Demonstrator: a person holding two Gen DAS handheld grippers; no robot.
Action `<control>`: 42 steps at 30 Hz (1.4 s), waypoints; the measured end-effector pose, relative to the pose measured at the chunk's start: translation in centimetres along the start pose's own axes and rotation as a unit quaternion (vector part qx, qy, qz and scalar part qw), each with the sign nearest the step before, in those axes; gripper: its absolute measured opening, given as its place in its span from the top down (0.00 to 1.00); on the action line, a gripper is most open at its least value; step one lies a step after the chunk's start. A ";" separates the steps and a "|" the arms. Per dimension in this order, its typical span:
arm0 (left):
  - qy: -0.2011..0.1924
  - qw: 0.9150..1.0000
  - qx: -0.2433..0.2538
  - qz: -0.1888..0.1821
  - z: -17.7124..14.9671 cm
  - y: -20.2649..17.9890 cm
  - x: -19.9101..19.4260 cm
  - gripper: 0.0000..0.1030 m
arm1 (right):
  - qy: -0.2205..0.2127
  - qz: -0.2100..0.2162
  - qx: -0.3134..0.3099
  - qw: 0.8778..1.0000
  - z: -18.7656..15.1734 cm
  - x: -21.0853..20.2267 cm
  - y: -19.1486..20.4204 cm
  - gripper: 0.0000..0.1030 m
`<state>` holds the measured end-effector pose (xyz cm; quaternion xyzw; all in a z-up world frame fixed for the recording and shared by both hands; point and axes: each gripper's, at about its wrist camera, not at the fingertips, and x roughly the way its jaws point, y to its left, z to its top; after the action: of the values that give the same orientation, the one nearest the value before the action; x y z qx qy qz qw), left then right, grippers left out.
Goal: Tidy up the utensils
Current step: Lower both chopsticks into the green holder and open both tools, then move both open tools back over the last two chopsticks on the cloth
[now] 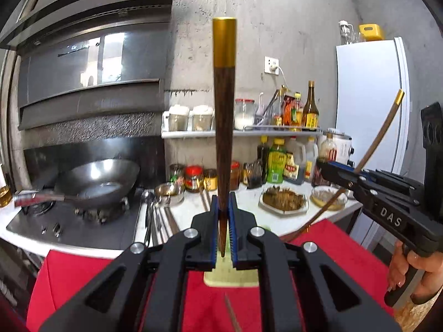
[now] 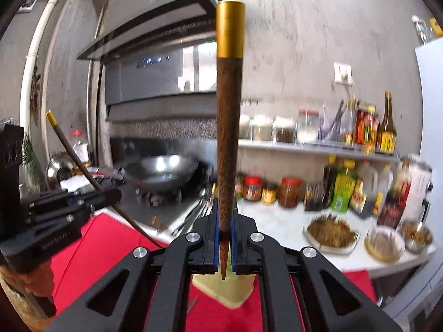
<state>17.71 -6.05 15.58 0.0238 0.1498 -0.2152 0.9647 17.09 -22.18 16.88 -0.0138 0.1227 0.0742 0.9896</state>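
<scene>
My left gripper (image 1: 223, 218) is shut on a dark wooden chopstick (image 1: 223, 127) with a gold cap, held upright, its tip pointing down over a pale yellow-green holder (image 1: 231, 275) on the red cloth (image 1: 72, 279). My right gripper (image 2: 224, 231) is shut on a second gold-capped chopstick (image 2: 228, 127), also upright, above the same holder (image 2: 224, 290). The right gripper (image 1: 336, 175) and its chopstick (image 1: 373, 141) show at the right of the left wrist view. The left gripper (image 2: 110, 193) and its chopstick (image 2: 80, 163) show at the left of the right wrist view.
A wok (image 1: 97, 182) sits on the stove (image 1: 72, 227) at the left. Spoons and utensils (image 1: 155, 215) lie beside it. Jars and bottles (image 1: 279, 163), a food plate (image 1: 283, 200) and bowls (image 1: 328, 197) crowd the white counter. A white fridge (image 1: 371, 102) stands at the right.
</scene>
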 end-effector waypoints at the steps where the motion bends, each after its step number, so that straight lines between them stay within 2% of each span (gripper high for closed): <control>1: 0.002 1.000 -0.001 -0.001 0.5 0.0 0.8 0.94 | 0.001 -0.003 0.001 1.000 0.5 1.0 -0.4 0.94; 4: 0.019 1.000 -0.005 -0.008 0.9 0.1 3.7 0.94 | 0.015 -0.009 0.006 1.000 0.2 3.6 -1.6 0.94; 11: 0.073 0.997 -0.001 -0.016 -1.6 0.2 11.6 0.94 | 0.068 0.000 0.027 0.997 -3.2 9.3 -3.4 0.94; 16: 0.100 0.995 -0.003 -0.017 -3.1 0.4 14.9 0.94 | 0.095 0.005 0.026 0.995 -4.8 11.7 -3.8 0.94; 19: 0.100 0.995 -0.002 -0.016 -3.4 0.4 15.6 0.94 | 0.105 0.010 0.025 0.994 -5.4 12.4 -3.8 0.91; 20: 0.098 0.995 -0.001 -0.015 -3.4 0.3 15.6 0.94 | 0.107 0.009 0.024 0.994 -5.5 12.5 -3.8 0.85; 21: 0.097 0.995 0.000 -0.015 -3.3 0.3 15.5 0.93 | 0.105 0.008 0.025 0.994 -5.5 12.4 -3.9 0.68; 23: 0.092 0.996 -0.002 -0.015 -2.8 0.2 14.9 0.92 | 0.095 0.007 0.027 0.995 -5.2 11.9 -4.2 0.54; 28: 0.066 0.998 -0.002 -0.006 -1.5 0.2 12.2 0.88 | 0.069 -0.004 0.022 0.997 -3.8 9.0 -4.1 0.54; 30: 0.053 0.999 -0.001 0.002 -1.0 0.2 10.6 0.81 | 0.060 -0.010 0.018 0.998 -3.3 7.7 -4.0 0.54; 34: 0.036 0.999 0.001 0.021 -0.5 0.2 6.9 0.79 | 0.047 -0.022 0.012 0.999 -2.7 4.3 -3.5 0.54; 39: 0.038 0.998 -0.007 0.053 -1.8 0.8 2.4 0.79 | 0.048 -0.028 0.011 0.998 -4.1 0.1 -2.8 0.54; 42: 0.050 0.996 -0.007 0.068 -3.9 1.0 0.1 0.79 | 0.059 -0.027 0.013 0.998 -5.9 -1.9 -2.2 0.54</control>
<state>17.14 -4.74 11.78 0.0374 0.1972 -0.1467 0.9686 14.17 -24.89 11.61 -0.0086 0.1811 0.0450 0.9824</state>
